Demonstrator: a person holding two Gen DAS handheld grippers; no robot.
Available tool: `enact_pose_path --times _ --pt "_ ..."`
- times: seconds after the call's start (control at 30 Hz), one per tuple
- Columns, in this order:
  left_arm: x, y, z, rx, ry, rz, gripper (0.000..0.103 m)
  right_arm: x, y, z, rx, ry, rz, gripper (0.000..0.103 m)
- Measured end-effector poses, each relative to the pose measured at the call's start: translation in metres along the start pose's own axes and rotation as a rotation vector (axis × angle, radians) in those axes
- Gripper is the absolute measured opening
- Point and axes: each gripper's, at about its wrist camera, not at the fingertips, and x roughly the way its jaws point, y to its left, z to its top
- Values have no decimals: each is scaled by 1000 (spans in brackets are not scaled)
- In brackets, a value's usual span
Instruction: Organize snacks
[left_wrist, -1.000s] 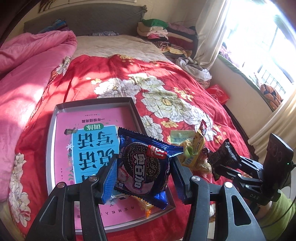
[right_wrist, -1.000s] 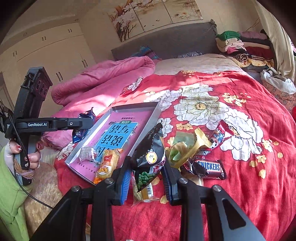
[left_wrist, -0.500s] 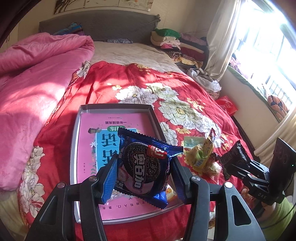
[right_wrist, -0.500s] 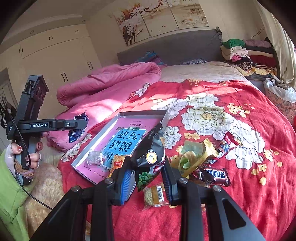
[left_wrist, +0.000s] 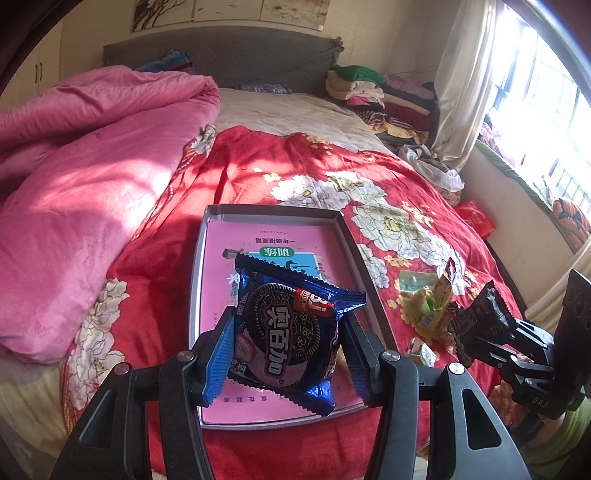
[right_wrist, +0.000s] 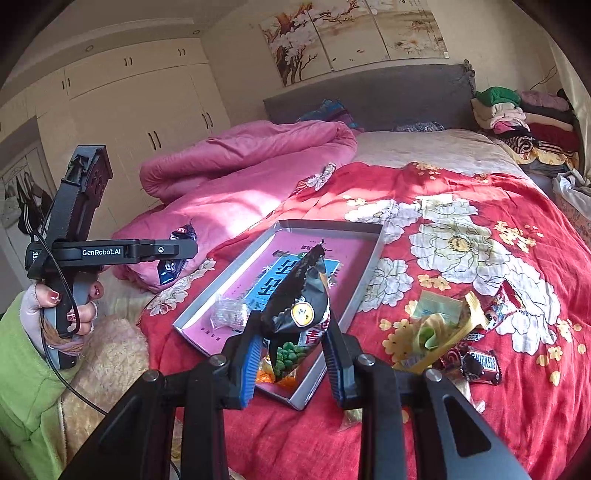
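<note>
With two small packets in the shallow grey metal tray (right_wrist: 369, 273), each tool grips one more, left tool (left_wrist: 286, 349) the blue foil cookie pack (left_wrist: 291, 332), right tool (right_wrist: 291, 354) the black crinkled pea-snack bag (right_wrist: 299, 302), while a loose heap of wrapped sweets (right_wrist: 450, 336) waits on the red floral bedspread (right_wrist: 480, 221).

Bed (right_wrist: 424, 151): before you, under a red floral cover (right_wrist: 480, 236).
Pink quilt (left_wrist: 85, 177): bunched on your left.
Grey tray (right_wrist: 369, 273): flat on the cover.
Loose snacks (right_wrist: 443, 332): right of the tray, including a Snickers bar (right_wrist: 482, 365).
Folded clothes (right_wrist: 517, 118): stacked by the headboard.
</note>
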Motion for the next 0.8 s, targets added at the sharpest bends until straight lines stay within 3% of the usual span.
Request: enact_pose_path --times 0.47,0.8 --pt "1 36 -13 -41 1 80 56 24 30 9 -38 38 45 32" --pt "15 43 -20 -47 36 91 56 35 39 17 -45 49 50 32"
